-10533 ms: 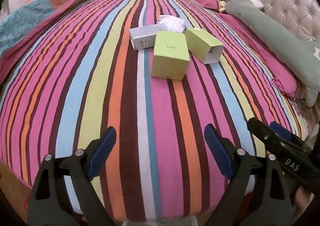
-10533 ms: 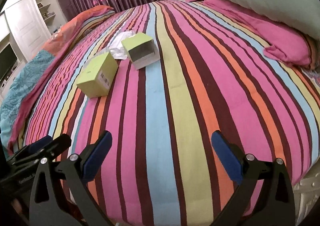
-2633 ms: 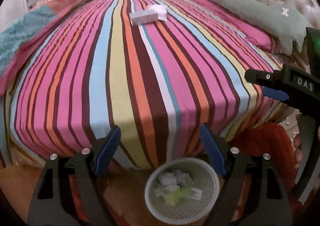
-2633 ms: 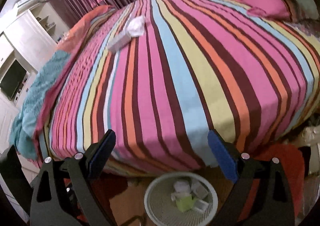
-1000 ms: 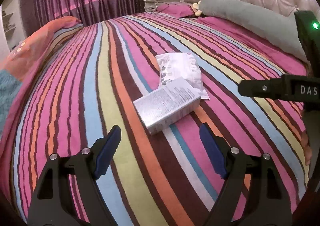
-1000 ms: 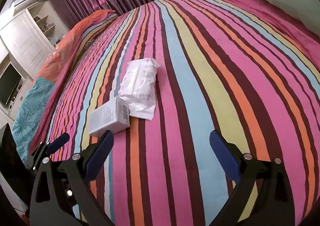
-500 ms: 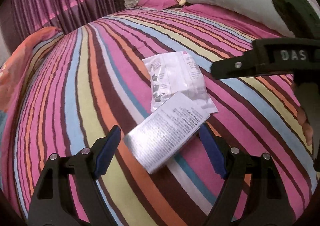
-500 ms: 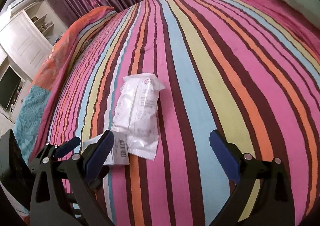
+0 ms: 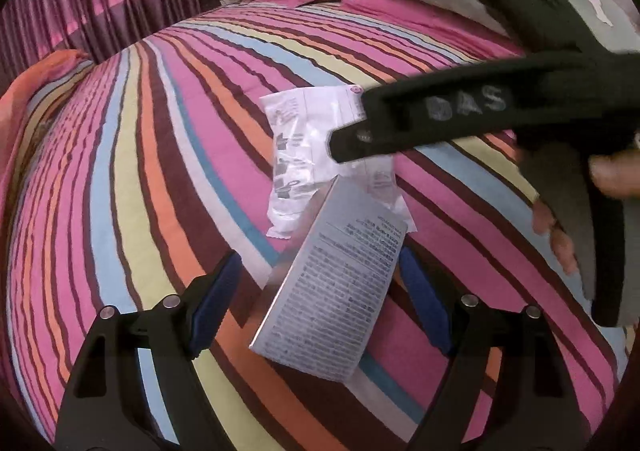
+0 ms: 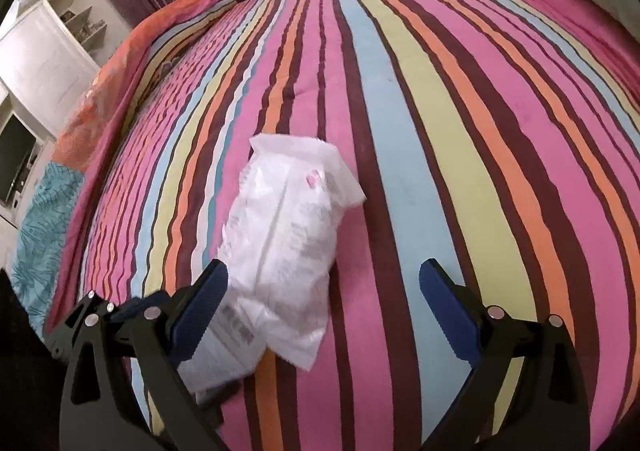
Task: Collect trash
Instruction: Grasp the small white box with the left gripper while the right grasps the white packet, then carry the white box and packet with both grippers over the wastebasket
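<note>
Both jaws stand released: left gripper (image 9: 320, 303) straddles the silvery printed cardboard box (image 9: 332, 291); right gripper (image 10: 324, 307) reaches the crinkly white plastic packet (image 10: 284, 251). Overlapping items may drag together.

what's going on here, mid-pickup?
A person with a gripper in each hand is clearing trash off a striped bed. Two items lie there: a silver box and a white plastic packet, the box overlapping the packet's near end. The left gripper is open with the box between its pads, not yet pinched. The right gripper is open over the packet's near end. Nothing is held yet.
</note>
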Motion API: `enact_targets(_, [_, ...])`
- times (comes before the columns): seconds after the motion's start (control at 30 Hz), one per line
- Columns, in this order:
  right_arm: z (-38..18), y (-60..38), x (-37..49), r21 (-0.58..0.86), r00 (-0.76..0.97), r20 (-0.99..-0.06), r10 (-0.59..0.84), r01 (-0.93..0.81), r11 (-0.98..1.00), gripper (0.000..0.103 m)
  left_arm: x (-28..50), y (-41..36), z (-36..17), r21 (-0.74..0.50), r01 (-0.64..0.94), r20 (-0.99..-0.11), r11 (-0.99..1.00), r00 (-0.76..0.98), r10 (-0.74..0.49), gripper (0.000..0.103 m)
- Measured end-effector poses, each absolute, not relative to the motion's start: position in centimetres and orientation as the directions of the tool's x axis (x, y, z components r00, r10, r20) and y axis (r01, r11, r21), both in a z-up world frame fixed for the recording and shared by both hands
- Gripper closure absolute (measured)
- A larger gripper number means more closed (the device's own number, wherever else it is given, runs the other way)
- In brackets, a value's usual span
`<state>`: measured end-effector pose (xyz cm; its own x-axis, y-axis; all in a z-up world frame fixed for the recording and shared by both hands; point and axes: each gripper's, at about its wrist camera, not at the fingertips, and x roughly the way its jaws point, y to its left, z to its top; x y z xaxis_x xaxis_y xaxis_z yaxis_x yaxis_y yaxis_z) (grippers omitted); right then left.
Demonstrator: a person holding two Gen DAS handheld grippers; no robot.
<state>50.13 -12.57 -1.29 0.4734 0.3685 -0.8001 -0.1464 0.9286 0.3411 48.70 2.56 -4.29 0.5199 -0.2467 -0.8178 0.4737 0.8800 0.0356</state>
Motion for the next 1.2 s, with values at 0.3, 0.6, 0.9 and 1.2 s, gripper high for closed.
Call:
enact_targets(0.3, [-2.1, -10.2, 52.0, 0.254, 0.477, -0.823, 0.31, -0.179, 0.95, 0.011, 49.8, 2.4, -5.3, -0.068, 0.443, -0.832, 0.894, 0.469, -0.295, 0.024])
enact_targets(0.6, [-1.6, -8.3, 52.1, 0.192, 0.47, -0.831, 0.299, -0.263, 0.946, 0.04, 50.3, 3.1, -6.0, -0.076, 0.343, -0.836, 0.936, 0.49, -0.247, 0.068])
enact_targets(0.9, [-1.3, -10.5, 51.3, 0.242, 0.484, -0.813, 0.324, -0.226, 0.944, 0.052, 49.2, 4.4, -5.8, -0.115, 0.27, -0.827, 0.956, 0.507, -0.243, 0.07])
enact_targets(1.2, [-0.8, -13.0, 48.4, 0.292, 0.503, -0.796, 0.336, -0.168, 0.942, 0.055, 46.3, 4.1, -3.8, -0.123, 0.222, -0.809, 0.967, 0.542, -0.227, 0.07])
